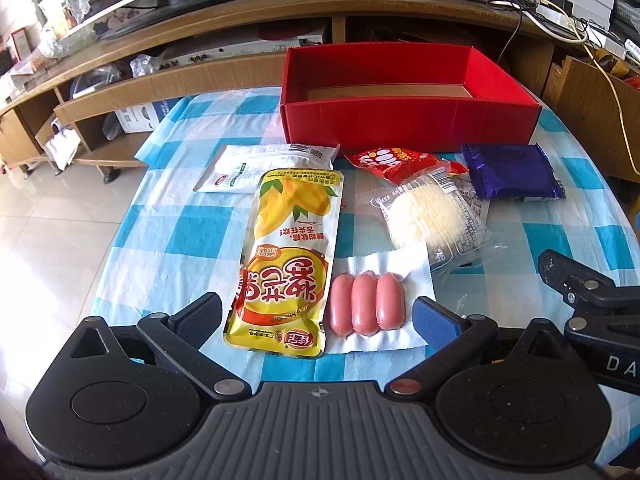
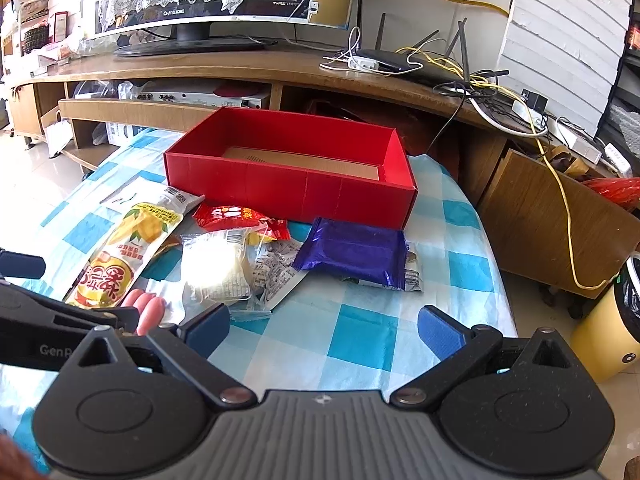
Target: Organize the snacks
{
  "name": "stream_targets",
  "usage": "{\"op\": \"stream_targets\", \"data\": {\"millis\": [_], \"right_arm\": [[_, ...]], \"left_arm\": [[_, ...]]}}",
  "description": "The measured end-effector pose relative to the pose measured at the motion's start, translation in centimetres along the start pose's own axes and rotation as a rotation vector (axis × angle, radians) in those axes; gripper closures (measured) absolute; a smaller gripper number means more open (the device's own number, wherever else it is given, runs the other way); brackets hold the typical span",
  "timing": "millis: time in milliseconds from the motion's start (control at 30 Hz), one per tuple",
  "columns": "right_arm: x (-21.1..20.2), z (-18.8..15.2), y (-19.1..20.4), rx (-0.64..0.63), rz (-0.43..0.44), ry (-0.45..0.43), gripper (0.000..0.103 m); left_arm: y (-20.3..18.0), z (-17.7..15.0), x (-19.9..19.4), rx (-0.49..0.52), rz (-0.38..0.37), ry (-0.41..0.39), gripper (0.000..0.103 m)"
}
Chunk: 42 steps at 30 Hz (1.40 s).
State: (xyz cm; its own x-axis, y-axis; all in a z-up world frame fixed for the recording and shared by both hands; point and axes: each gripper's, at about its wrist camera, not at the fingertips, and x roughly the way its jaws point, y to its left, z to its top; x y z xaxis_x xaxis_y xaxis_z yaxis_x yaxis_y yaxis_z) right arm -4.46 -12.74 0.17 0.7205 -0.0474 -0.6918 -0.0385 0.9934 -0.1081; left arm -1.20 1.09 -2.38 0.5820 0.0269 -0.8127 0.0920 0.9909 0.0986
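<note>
Left wrist view looks down on a bench (image 1: 168,240) under a blue-and-white checked cloth. The left tool (image 1: 318,320) stands wide, holding nothing, its blue pads flanking the near ends of a yellow mango pouch (image 1: 286,264) and a pack of three pink sausages (image 1: 367,304). The sausages lie just right of the pouch, touching its edge. Behind the pouch a white packet (image 1: 236,170) lies partly under its far end. Right of the pouch sits a clear-wrapped white cake (image 1: 430,216), with a red packet (image 1: 396,162) behind it and a purple packet (image 1: 510,172) further right. A red box (image 1: 404,114) stands open at the far edge of the bench, beyond all the snacks; only its cardboard floor shows inside. Part of the right tool (image 1: 580,292) enters at the right edge.

Right wrist view shows the right tool (image 2: 324,330) also wide and holding nothing, over bare cloth near the bench's (image 2: 360,340) right side. The purple packet (image 2: 352,250) lies ahead of it, between the tool and the box (image 2: 288,184). The cake (image 2: 216,266) glares in the light at left, beside the pouch (image 2: 120,256) and the red packet (image 2: 236,216). The sausages (image 2: 150,312) show partly behind the left tool's arm.
</note>
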Motion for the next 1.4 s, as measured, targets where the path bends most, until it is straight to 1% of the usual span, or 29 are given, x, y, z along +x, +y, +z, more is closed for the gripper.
{"op": "stream_targets", "data": {"millis": [300,567,700,900,1033,1067,1100,1167,1300,1400], "right_arm": [[0.5,-0.4,0.3,-0.021,0.017,0.027,0.000],[1.0,-1.0,1.2,-0.087,0.063,0.066,0.000],[1.5,-1.6,2.1,-0.150,0.096,0.100,0.000],[1.9,-2.6,4.3,-0.277,0.223,0.141,0.000],[2.5,-3.2,6.2,-0.407,0.243,0.137,0.000],[2.9,-3.2,6.4,-0.422,0.254,0.157,0.004],[3.4,-3.4,6.6,-0.431,0.269,0.187,0.013],[3.6,-3.8,6.2,-0.433,0.293,0.197,0.018],[3.5,-3.6,4.9,-0.424,0.281,0.220,0.020],[3.3,-3.1,2.9,-0.367,0.275,0.229,0.020]], "left_arm": [[0.2,0.1,0.3,-0.004,-0.004,0.013,0.001],[1.2,0.2,0.9,-0.024,0.001,0.037,0.000],[1.4,0.2,1.1,-0.023,-0.001,0.049,0.001],[2.0,0.5,1.3,-0.038,-0.019,0.058,0.001],[2.0,0.3,1.8,-0.038,-0.027,0.077,0.001],[2.0,0.3,1.9,-0.036,-0.027,0.082,0.001],[1.9,0.2,2.0,-0.034,-0.028,0.085,0.001],[2.0,0.2,2.0,-0.034,-0.037,0.090,0.001],[2.2,0.5,2.3,-0.033,-0.040,0.100,0.003],[3.3,1.3,2.3,-0.046,-0.033,0.091,0.003]]}}
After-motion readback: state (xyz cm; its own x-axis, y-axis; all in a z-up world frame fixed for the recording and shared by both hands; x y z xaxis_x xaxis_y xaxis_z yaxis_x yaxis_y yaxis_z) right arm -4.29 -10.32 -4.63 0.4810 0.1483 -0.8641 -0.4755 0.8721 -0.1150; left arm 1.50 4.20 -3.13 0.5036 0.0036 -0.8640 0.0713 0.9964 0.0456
